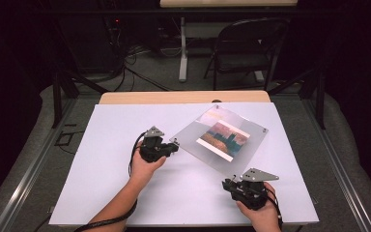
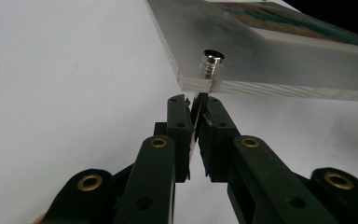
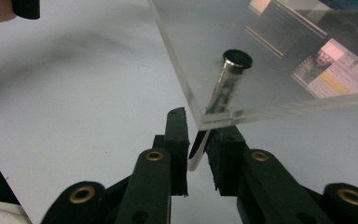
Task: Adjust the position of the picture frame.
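The left claw clamps the acrylic photo frame's near-left corner. The right claw clamps its near corner, towards the desk's right edge.

White board on a wooden table; beyond, a dark folding chair, perhaps cables.

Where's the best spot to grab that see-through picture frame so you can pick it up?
Probably by its corners, from the outside edge, jaws level with the table. The clear acrylic picture frame is a flat, thin slab standing just off the table on short metal posts, so only its edges offer a pinch. The left gripper and right gripper each meet a corner that way.
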A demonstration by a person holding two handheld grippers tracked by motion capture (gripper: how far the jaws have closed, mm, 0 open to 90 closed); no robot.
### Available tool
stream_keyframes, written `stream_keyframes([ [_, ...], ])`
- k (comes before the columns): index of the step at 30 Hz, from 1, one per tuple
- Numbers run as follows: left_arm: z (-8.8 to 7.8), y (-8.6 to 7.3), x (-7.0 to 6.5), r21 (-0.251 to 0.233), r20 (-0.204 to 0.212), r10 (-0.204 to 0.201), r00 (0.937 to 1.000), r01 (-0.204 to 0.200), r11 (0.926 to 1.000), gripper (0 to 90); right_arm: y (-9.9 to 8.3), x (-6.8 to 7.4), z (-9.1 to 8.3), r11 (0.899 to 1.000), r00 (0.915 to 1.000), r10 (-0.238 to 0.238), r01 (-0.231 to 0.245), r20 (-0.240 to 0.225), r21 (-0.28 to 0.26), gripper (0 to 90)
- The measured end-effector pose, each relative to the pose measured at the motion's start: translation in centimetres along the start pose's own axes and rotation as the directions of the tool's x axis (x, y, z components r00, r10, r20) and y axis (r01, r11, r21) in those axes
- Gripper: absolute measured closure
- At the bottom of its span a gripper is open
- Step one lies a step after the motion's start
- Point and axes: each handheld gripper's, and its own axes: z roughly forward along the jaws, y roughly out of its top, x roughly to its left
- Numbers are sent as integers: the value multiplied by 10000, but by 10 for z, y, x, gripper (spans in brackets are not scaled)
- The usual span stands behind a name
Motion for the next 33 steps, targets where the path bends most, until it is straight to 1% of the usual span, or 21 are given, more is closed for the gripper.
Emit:
stream_keyframes([
  [2, 0, -1, -1, 6, 2, 48, 10000, -48, 10000, 833, 0, -2, 0, 9999, 9999, 141, -141, -81, -1, 827],
  [5, -3, -1, -3, -74, 21, 147, 9999, -147, 9999, 836, 0, -5, -2, 9992, 9988, 397, -400, -275, -87, 839],
  [6, -3, -1, -3, -74, 21, 147, 9999, -147, 9999, 837, 0, -5, -2, 9992, 9988, 397, -400, -275, -87, 839],
  [7, -4, -1, -4, -135, 24, 233, 9997, -233, 9996, 837, 0, -6, -3, 9991, 9986, 403, -407, -329, -129, 841],
  [8, -7, 0, -8, -172, -19, 315, 9995, -316, 9994, 840, 1, -8, -6, 9982, 9979, 521, -531, -381, -264, 842],
  [9, -8, 1, -10, -209, -22, 413, 9991, -414, 9989, 843, 1, -8, -8, 9984, 9984, 467, -477, -329, -298, 841],
  [10, -8, 1, -10, -209, -22, 413, 9991, -414, 9989, 845, 1, -8, -8, 9984, 9984, 467, -477, -329, -298, 841],
  [11, -13, 1, -13, -224, -17, 522, 9986, -522, 9984, 847, 2, -8, -11, 9970, 9979, 572, -587, -294, -507, 840],
  [13, -18, 1, -15, -244, -26, 613, 9981, -613, 9978, 849, 2, -11, -13, 9962, 9977, 626, -641, -275, -597, 841],
  [15, -23, 0, -18, -269, -35, 680, 9977, -681, 9973, 849, 3, -12, -13, 9957, 9971, 730, -740, -212, -548, 841],
  [17, -25, -1, -19, -296, -28, 740, 9973, -740, 9968, 849, 2, -16, -11, 9953, 9966, 800, -809, -184, -538, 844],
  [18, -31, -3, -22, -323, -57, 834, 9965, -836, 9960, 849, 2, -18, -9, 9942, 9954, 948, -955, -164, -497, 845],
  [22, -38, -8, -25, -351, -10, 894, 9960, -894, 9954, 851, 5, -26, -4, 9921, 9933, 1154, -1158, -97, -491, 848],
  [24, -44, -12, -26, -341, -124, 843, 9964, -846, 9958, 851, 7, -29, 1, 9921, 9929, 1185, -1189, -127, -397, 848],
  [27, -49, -17, -25, -416, -241, 667, 9975, -677, 9968, 851, 11, -32, 8, 9921, 9928, 1192, -1197, -150, -387, 849],
  [30, -53, -20, -24, -417, -325, 580, 9978, -593, 9974, 852, 17, -35, 16, 9926, 9931, 1155, -1161, -185, -348, 850],
  [31, -57, -23, -24, -427, -437, 461, 9980, -480, 9979, 852, 19, -35, 19, 9922, 9929, 1176, -1183, -199, -380, 850],
  [33, -62, -26, -23, -499, -523, 317, 9981, -344, 9982, 852, 22, -36, 25, 9928, 9930, 1154, -1161, -248, -296, 850],
])
